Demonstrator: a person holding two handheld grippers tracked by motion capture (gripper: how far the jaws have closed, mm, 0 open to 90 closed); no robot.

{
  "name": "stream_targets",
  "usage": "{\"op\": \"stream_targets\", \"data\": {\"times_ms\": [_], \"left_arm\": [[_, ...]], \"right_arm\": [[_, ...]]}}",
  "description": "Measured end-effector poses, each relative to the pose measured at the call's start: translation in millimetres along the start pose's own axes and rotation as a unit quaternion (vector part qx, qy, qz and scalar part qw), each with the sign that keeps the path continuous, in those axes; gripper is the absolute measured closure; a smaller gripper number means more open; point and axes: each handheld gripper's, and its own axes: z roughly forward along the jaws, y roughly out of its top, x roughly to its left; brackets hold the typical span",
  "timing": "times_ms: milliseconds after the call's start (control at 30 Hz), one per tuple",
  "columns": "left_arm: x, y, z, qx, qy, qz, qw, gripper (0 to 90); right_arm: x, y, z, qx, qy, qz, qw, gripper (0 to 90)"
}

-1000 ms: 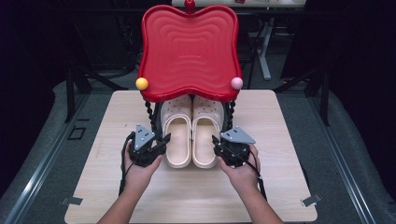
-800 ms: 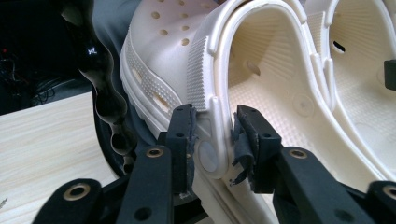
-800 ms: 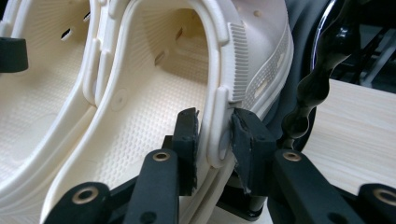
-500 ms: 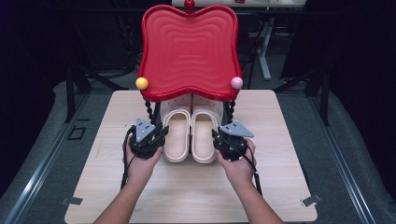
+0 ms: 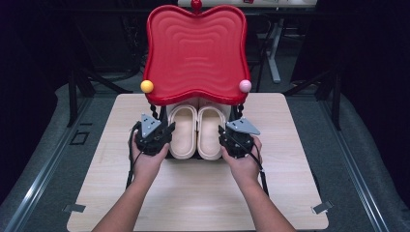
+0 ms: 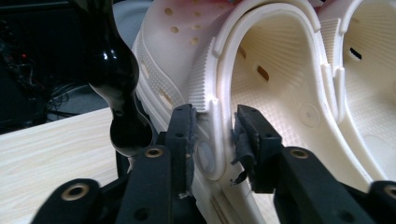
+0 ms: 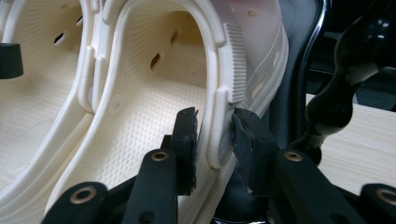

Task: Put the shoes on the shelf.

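Two cream foam clogs sit side by side on the pale wooden table, under a big red wavy-topped stool with twisty black legs. Their toes point to the far side and hide under the red seat. Their open heel ends face the person.

The person holds a tool in each hand. The left gripper is at the outer side of the left cream clog. Its two black jaws are partly closed, one on each side of the rim near the heel strap button. The inner jaw touches the rim, and the outer one looks like it does too. So it seems to have hold of the clog, but I think not squeezed hard yet.

The right gripper does the same on the right cream clog. Its jaws sit close on both sides of the rim, by the strap button, and look pressed against it.

One twisty black stool leg stands just beside the left clog, and another is near the right clog.

I think the job is to get the clogs out from under the stool. The reaching is done and the grabbing looks almost done. The clogs are still flat on the table and still under the seat. Pulling them toward the near edge is left to do, without bumping the legs.
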Motion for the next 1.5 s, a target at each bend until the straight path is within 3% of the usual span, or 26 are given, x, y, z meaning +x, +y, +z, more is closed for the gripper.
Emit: {"op": "stream_targets", "data": {"times_ms": [300, 600, 767, 1100, 1267, 1400, 1500], "left_arm": [[-0.6, -0.3, -0.3, -0.005, -0.022, -0.010, 0.9997, 52.5], [-4.3, -1.6, -0.4, 0.005, -0.020, 0.000, 0.9998, 47.7], [-5.6, -3.1, -5.4, 0.000, -0.018, 0.004, 0.9998, 46.6], [-11.0, -1.2, -29.7, -0.018, -0.036, 0.013, 0.9991, 46.6], [-15.6, -6.8, -39.8, -0.008, -0.046, 0.028, 0.9985, 48.9], [-17.8, -16.1, -50.0, -0.009, -0.054, 0.033, 0.9980, 52.6], [-20.2, -25.6, -58.7, -0.011, -0.059, 0.041, 0.9973, 54.9]], "right_arm": [[-0.1, -0.6, -0.7, 0.003, 0.007, -0.006, 0.9999, 63.3], [0.8, -1.5, -2.0, 0.010, 0.012, -0.011, 0.9998, 57.3], [1.7, -3.2, -7.4, 0.004, 0.011, -0.017, 0.9998, 55.4], [8.2, -4.9, -34.1, -0.007, 0.028, -0.045, 0.9986, 55.3], [11.9, -11.3, -43.8, 0.000, 0.034, -0.059, 0.9977, 54.9], [13.5, -18.6, -53.2, -0.005, 0.043, -0.046, 0.9980, 54.9], [16.3, -25.8, -61.1, -0.001, 0.059, -0.050, 0.9970, 62.4]]}}
